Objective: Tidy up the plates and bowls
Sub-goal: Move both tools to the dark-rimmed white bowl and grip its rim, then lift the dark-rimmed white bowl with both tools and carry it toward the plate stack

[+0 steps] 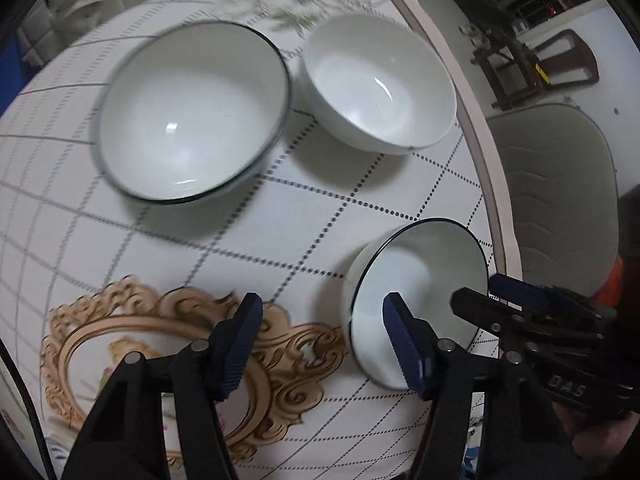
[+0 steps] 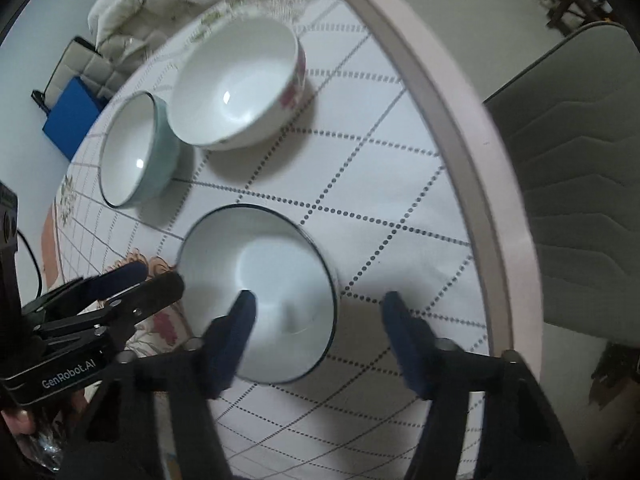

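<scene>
Three bowls stand on the table. A pale blue bowl with a dark rim (image 1: pixel 192 112) (image 2: pixel 136 148) is at the far left. A white bowl with red flowers on its side (image 1: pixel 380 80) (image 2: pixel 236 84) stands beside it. A small dark-rimmed white bowl (image 1: pixel 416 292) (image 2: pixel 260 292) is nearest. My left gripper (image 1: pixel 320 344) is open above the tablecloth, left of the small bowl. My right gripper (image 2: pixel 316 320) is open, its left finger (image 2: pixel 240 320) over the small bowl's inside and its right finger outside the rim. It also shows in the left wrist view (image 1: pixel 500 300).
The round table has a checked cloth (image 1: pixel 280 220) with a gold ornament print (image 1: pixel 160 360) and a pink rim (image 2: pixel 460 128). A grey padded chair (image 2: pixel 580 180) stands close to the table's right edge. A blue box (image 2: pixel 72 120) and white cushions lie beyond the far edge.
</scene>
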Motion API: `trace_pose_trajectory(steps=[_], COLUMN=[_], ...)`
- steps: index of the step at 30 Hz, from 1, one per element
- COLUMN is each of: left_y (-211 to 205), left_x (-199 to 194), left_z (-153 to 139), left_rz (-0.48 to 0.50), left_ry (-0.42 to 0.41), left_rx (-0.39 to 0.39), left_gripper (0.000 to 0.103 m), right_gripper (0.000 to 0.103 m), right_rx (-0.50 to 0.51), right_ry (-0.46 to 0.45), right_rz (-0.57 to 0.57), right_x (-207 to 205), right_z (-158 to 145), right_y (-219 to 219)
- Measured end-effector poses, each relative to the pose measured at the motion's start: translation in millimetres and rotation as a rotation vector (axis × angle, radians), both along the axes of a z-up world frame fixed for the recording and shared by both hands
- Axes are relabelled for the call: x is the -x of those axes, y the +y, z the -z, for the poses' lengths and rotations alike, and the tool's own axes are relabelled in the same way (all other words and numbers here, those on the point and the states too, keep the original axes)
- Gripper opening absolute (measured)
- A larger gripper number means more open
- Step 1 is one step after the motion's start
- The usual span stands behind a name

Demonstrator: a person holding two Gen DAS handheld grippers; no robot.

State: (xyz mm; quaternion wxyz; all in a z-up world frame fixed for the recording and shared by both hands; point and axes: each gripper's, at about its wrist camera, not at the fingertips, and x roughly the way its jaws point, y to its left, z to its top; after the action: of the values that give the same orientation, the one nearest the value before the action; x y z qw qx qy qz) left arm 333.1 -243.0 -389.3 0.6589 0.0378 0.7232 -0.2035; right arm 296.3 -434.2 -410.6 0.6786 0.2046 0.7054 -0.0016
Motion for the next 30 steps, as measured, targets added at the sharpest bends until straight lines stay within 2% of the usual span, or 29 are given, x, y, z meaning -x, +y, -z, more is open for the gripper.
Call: trace_pose_trajectory(steps=[3,4,5,7,8,9,11,12,20,30], left_y=[-6,-8,-10,-14,-15,-17,-19,-21,-25,27], left_x=[-3,-2,-1,1,2,4,7,8,17,40], left_z=[15,18,21,26,27,28,27,26,18,-19], left_rz=[0.021,0.024,0.029,0.042,0.047,0.049,0.046,0.043,0.02,-0.026], left_ry=[0.038,0.053,0.06,0.075,0.081,0.081,0.068,0.066,0.034,-0.019], left_rx=[-0.012,-0.011,-0.017,-0.025,-0.03,-0.036,-0.039,-0.04,-0.05,-0.052], left_gripper=[0.059,0.056,0.049,0.038,0.03,0.026,0.021,0.018,0.016,0.016], right_gripper=[0.045,0.042,0.036,0.03,0.023,0.017,0.014,0.009,0.007,0.007], right_rx=[-0.015,-0.022,-0.027,-0.035,-0.037,-0.038,-0.037,-0.04,-0.053,-0.065], right_ry=[0.017,0.029,0.034,0.043,0.044,0.044,0.044,0.043,0.041,0.004], right_rz=[-0.032,-0.039,-0.043,-0.055,-0.062,-0.07,-0.081,-0.082,-0.104,-0.184], right_x=[-6,-8,-8,-9,-9,-10,-11,-11,-8,14], right_z=[15,20,25,29,31,31,31,30,29,1], right_y=[0,0,-1,2,3,3,6,6,11,53])
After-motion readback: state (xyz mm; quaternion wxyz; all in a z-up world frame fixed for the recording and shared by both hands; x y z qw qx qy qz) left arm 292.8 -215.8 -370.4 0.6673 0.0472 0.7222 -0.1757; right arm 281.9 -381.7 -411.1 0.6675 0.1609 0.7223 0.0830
